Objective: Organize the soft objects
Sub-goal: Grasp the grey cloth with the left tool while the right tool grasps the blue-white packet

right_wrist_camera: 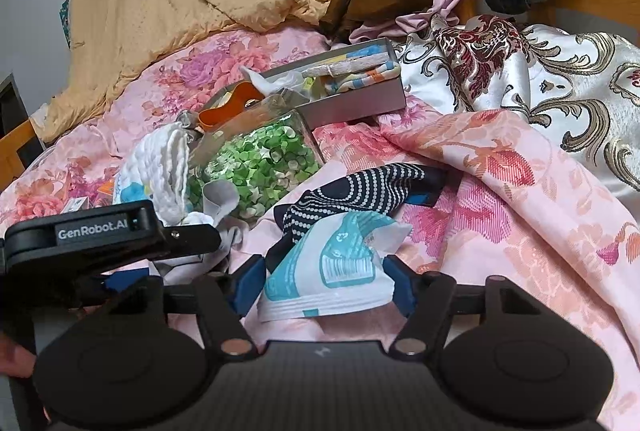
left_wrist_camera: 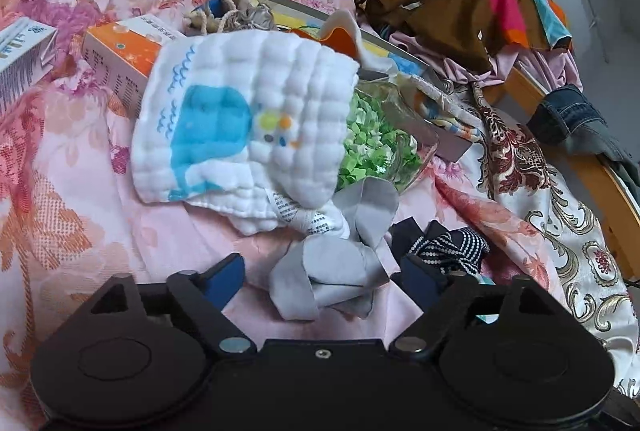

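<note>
The left gripper (left_wrist_camera: 322, 277) has its blue fingers spread wide, one on each side of a crumpled soft grey cloth (left_wrist_camera: 332, 271) lying on the pink flowery bedspread (left_wrist_camera: 72, 159); nothing is held yet. I think the step in hand is picking up this grey cloth; to do it well, push down so the fingers go round the thick middle bunch, then squeeze, and take care not to nip the bedspread under it or the white puffy cloth with a blue whale (left_wrist_camera: 236, 115) that touches its top edge.

The right gripper (right_wrist_camera: 324, 281) has its blue fingers close on each side of a white and teal plastic packet (right_wrist_camera: 332, 267); it looks like a light hold, but I cannot tell for sure if the fingers press it. A dark navy cloth with white dots (right_wrist_camera: 360, 191) lies just behind the packet; a clear jar of green paper stars (right_wrist_camera: 256, 159) lies on its side near the whale cloth.

The black tool in the right view says "GenRobot.AI" (right_wrist_camera: 93, 224); the small tag on the whale cloth, the orange box (left_wrist_camera: 120, 59) and the packet have print too tiny to read.
</note>
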Motion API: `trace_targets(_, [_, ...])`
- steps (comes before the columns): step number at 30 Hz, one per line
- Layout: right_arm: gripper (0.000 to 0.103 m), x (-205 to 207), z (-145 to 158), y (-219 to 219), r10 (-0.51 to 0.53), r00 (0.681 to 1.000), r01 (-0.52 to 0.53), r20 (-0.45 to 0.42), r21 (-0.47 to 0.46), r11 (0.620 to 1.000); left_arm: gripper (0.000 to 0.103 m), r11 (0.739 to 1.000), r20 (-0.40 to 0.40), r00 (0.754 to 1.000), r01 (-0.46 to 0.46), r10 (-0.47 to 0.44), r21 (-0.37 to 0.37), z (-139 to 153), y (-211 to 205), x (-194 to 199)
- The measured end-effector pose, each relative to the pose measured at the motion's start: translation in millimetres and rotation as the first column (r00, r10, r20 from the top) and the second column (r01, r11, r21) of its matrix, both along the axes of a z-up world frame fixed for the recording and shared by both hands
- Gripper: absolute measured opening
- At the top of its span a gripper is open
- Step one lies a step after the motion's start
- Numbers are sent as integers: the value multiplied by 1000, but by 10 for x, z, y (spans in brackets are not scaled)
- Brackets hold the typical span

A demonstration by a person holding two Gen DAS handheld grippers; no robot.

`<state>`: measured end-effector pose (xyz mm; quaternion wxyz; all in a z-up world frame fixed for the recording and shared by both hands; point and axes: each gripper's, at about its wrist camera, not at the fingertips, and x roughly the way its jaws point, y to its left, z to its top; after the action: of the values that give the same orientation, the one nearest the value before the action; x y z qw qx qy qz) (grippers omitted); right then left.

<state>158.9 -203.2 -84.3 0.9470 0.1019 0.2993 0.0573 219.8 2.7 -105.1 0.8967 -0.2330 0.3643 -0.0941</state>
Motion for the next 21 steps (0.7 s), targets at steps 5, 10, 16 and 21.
trace_targets(5, [66,1,3,3,0,1000,0,-2,-4,1000,55,1000,-14,1000,1,-1,-13,-33,-9,23])
trace_targets(10, [64,1,3,26,5,1000,-5,-2,-17,1000,47,1000,-16,1000,-1,0,-5,-39,2,12])
trace_targets(16, [64,-21,7,50,14,1000,-14,7,-29,999,30,1000,-21,1000,11,-11,-2,-17,-21,-4])
trace_targets(21, [63,-74,30,75,26,999,-24,35,-47,999,23,999,-31,999,26,-27,-31,19,-65,-51])
